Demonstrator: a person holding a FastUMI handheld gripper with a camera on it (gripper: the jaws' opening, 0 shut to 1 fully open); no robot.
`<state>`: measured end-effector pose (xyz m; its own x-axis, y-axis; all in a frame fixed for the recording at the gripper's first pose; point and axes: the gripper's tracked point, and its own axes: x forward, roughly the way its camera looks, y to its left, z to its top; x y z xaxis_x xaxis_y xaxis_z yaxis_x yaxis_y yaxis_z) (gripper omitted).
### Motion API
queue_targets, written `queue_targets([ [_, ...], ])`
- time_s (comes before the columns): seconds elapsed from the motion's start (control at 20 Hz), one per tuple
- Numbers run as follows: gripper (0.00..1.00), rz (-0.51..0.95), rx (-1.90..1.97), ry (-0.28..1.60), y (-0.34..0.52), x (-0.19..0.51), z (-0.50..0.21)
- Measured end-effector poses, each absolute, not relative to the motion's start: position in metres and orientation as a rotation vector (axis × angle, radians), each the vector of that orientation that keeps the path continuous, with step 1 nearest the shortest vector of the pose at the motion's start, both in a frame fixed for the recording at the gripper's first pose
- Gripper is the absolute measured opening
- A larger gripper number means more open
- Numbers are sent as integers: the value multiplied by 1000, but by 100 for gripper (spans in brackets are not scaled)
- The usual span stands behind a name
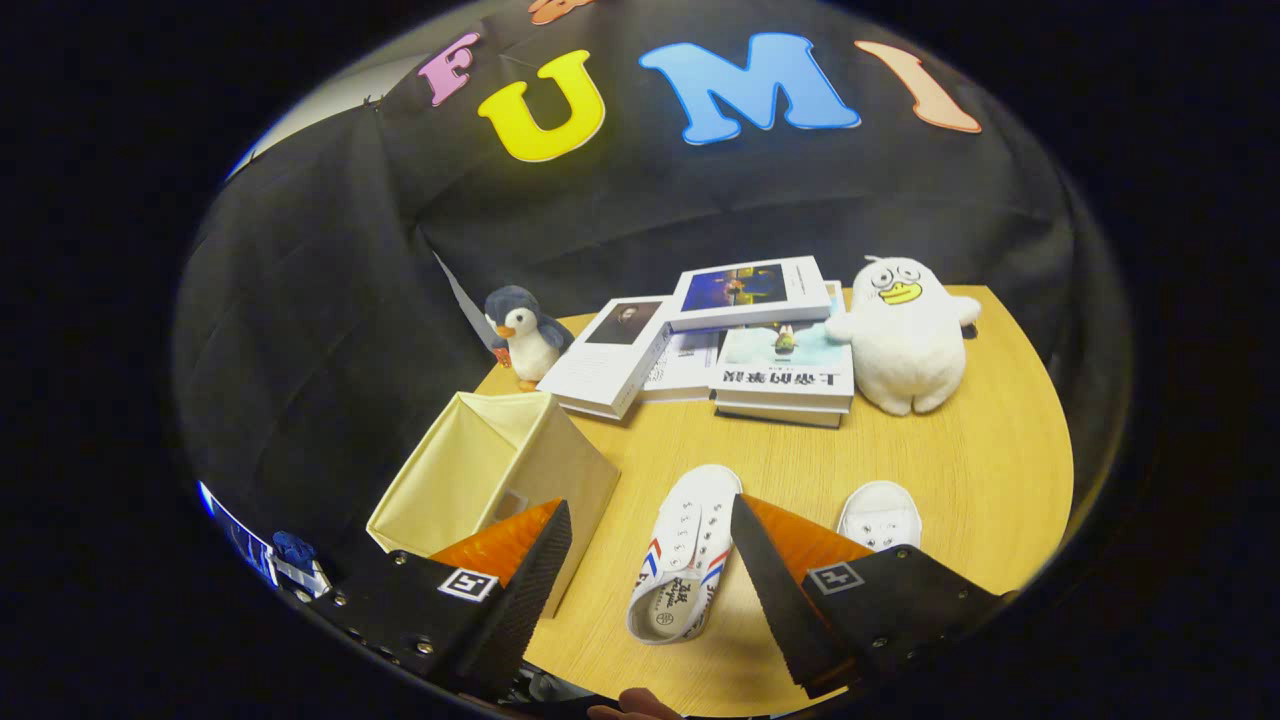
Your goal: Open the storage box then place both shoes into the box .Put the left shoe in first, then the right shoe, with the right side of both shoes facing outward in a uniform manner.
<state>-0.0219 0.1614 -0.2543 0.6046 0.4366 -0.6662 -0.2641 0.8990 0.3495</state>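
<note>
The hand-held gripper [640,590] hung above the desk [960,470] with its fingers spread wide, holding nothing. A white shoe with red and blue stripes [685,560] lay between them at lower centre; the second shoe [880,515] showed just beyond the right finger. The beige storage box [480,470] stood open-topped at lower left. Books [740,340], a toy penguin [525,335] and a white plush duck [905,335] lined the far edge.

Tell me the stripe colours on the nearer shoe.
Red and blue stripes on a white shoe, gripper view.

A round wooden table [980,470] stands before the draped black cloth wall [330,300].
</note>
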Motion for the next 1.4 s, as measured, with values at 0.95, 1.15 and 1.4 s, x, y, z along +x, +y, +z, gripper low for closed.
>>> queue_targets([
  [0.95, 84, 405, 115, 1159, 154, -42, -416],
  [1.15, 77, 474, 111, 1174, 166, -43, -422],
  [1.4, 12, 445, 183, 1174, 163, -35, -420],
])
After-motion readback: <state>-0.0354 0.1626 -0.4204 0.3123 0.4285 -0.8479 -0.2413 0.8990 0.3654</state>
